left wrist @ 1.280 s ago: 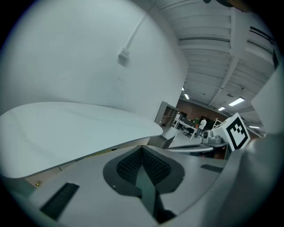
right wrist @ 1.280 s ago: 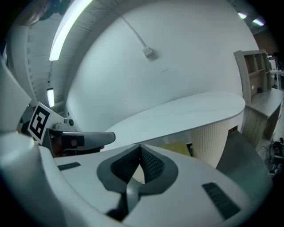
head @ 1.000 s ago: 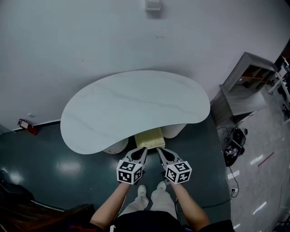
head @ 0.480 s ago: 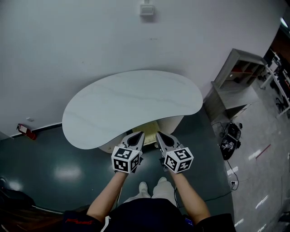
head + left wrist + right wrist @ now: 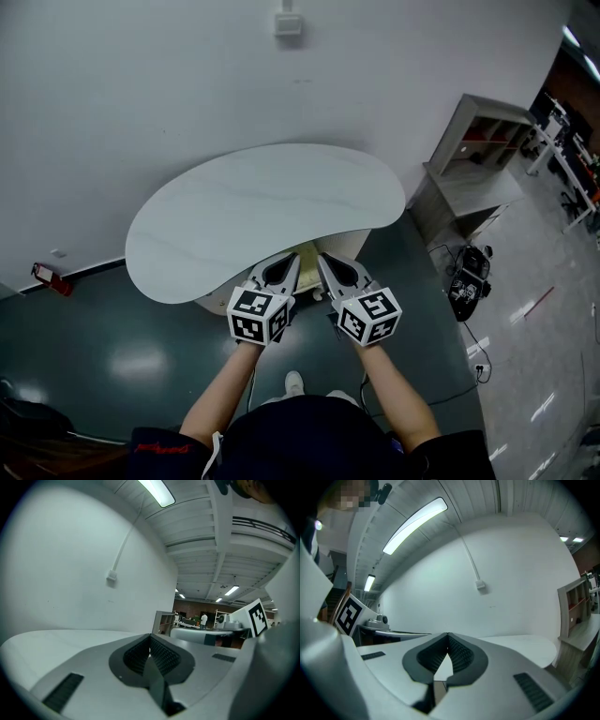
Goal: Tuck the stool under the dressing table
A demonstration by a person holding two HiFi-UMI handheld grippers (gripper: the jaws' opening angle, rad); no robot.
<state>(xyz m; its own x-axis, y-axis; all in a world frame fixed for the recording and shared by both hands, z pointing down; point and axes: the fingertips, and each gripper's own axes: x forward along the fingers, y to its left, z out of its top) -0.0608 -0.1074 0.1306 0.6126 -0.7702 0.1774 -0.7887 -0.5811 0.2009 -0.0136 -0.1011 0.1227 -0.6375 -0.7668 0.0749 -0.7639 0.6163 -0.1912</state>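
Both grippers have moved forward since a second ago, and the yellow stool seat that showed between them then is now hidden beneath the table top. Seen from above, a person's bare forearms reach forward from a dark top, with one pale shoe (image 5: 293, 382) on the dark green floor (image 5: 122, 356) below them. The left gripper (image 5: 287, 263) and right gripper (image 5: 322, 262) lie side by side, close but apart, their tips at the near edge of the table (image 5: 262, 202). Each gripper's own view shows its jaws closed tip to tip with nothing between them. The table has a pale, kidney-shaped marbled top on a rounded white base (image 5: 217, 300), and it stands close to a plain white wall. A small red object (image 5: 45, 277) lies on the floor at the wall's foot, far left. To the right stands a grey shelf unit (image 5: 469, 159), with a black device (image 5: 466, 284) on the floor near it. High on the wall sits a small white box (image 5: 288, 23).
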